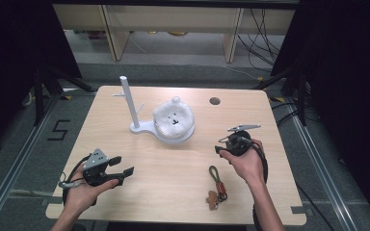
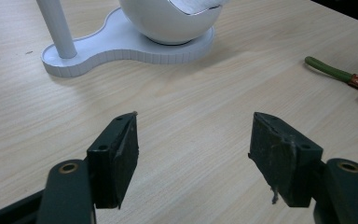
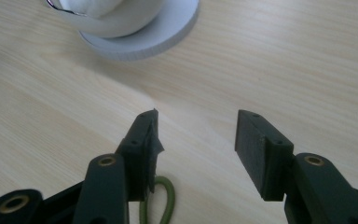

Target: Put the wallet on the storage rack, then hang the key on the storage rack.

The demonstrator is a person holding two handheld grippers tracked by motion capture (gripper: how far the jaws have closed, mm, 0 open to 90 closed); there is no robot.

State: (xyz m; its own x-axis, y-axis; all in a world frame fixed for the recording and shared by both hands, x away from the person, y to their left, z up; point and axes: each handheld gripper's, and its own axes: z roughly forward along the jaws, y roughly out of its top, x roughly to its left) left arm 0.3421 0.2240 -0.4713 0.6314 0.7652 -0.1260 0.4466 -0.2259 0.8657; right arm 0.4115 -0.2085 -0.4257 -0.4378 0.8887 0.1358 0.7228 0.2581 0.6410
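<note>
Light wood table (image 1: 125, 202): white stand (image 1: 166, 126) centre, keychain (image 1: 217, 185) near front-right.

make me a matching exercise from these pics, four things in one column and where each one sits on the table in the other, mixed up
Things:
1. white pole
2. white bowl
3. keychain
4. left gripper

Places:
A. near edge, right of middle
B. on the round end of the white stand
C. near left corner, held in a hand
D. upright on the stand's small end

Pairs: 1-D, 2-B, 3-A, 4-C

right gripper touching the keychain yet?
Apart. The high view shows bare table between the right gripper and the keychain; the right gripper view shows its jaws open above the green loop.
</note>
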